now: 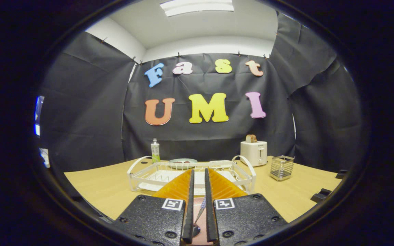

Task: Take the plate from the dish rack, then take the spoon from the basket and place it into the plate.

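Wooden table carries the white dish rack, which stands just ahead of your fingers. Your gripper is almost closed, with only a narrow gap, and the spoon lies in this gap; whether both fingers press it I cannot tell. A plate shows behind the rack, and the wire basket stands far right, beside the toaster.

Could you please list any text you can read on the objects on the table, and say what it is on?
Bottle label: too small to read.
Toaster front mark: too blurred.
Marker squares on the gripper: coded patterns, not words; its jaws are closed on the spoon.
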Demonstrator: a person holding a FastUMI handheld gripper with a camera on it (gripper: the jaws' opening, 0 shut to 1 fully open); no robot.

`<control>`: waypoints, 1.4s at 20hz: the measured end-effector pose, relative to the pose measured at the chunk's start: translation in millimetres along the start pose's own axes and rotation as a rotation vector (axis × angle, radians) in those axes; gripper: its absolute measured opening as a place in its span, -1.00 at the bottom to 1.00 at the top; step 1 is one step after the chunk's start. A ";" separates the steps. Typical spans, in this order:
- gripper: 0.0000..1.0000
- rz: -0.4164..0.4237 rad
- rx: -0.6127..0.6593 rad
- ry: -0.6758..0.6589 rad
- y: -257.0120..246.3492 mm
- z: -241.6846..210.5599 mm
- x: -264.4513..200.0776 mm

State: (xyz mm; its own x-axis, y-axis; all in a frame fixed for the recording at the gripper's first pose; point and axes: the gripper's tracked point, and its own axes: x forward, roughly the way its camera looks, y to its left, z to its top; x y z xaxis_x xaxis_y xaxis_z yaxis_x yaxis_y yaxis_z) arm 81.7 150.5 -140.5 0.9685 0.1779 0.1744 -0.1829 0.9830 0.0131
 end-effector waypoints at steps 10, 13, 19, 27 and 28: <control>0.04 -0.071 -0.023 0.098 -51.5 29.1 -28.9; 0.27 -0.090 0.013 0.125 -63.5 49.9 -38.7; 0.84 -0.083 0.019 0.142 -81.0 89.7 -61.2; 0.98 -0.110 0.025 0.131 -99.7 125.4 -97.6; 0.97 -0.121 0.018 0.129 -105.4 127.3 -100.4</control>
State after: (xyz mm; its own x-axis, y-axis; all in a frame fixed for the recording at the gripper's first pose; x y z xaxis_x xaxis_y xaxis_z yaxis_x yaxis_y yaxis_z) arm -17.9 23.3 -34.0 0.9970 0.0637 0.0429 -0.0656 0.9969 0.0439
